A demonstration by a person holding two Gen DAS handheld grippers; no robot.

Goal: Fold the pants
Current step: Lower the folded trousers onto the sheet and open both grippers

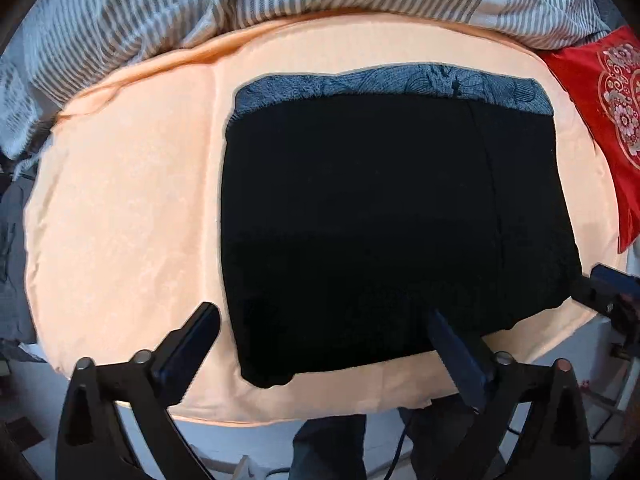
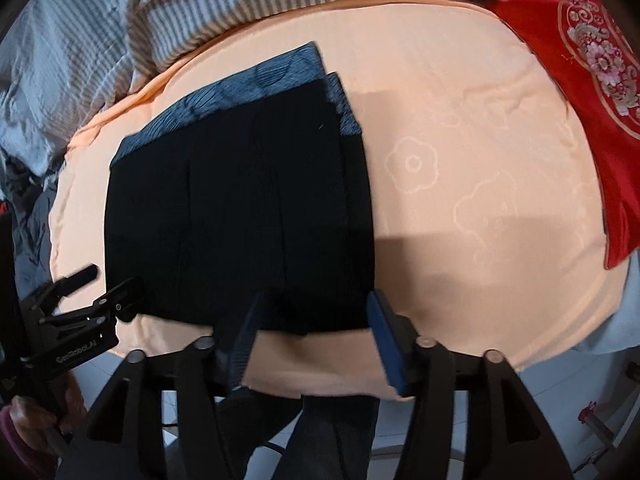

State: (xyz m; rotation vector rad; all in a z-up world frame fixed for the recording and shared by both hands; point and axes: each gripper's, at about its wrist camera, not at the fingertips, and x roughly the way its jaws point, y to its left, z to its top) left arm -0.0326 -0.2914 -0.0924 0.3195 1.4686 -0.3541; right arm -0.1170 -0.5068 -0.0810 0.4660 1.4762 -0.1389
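The black pants (image 1: pixel 360 220) lie folded into a flat rectangle on the peach bed sheet (image 1: pixel 120 220), with a blue-grey patterned band along the far edge. In the right wrist view the pants (image 2: pixel 240 208) lie left of centre. My left gripper (image 1: pixel 324 316) is open, above the pants' near left corner, holding nothing. My right gripper (image 2: pixel 316 300) is open, above the pants' near right corner, holding nothing. The right gripper also shows at the right edge of the left wrist view (image 1: pixel 608 284), and the left gripper shows in the right wrist view (image 2: pixel 104 280).
A grey-and-white striped duvet (image 1: pixel 200 4) is bunched along the far side of the bed. A red embroidered pillow (image 2: pixel 580 80) lies at the right. The bed's near edge drops to a tiled floor (image 2: pixel 560 420), where the person's legs (image 1: pixel 328 448) stand.
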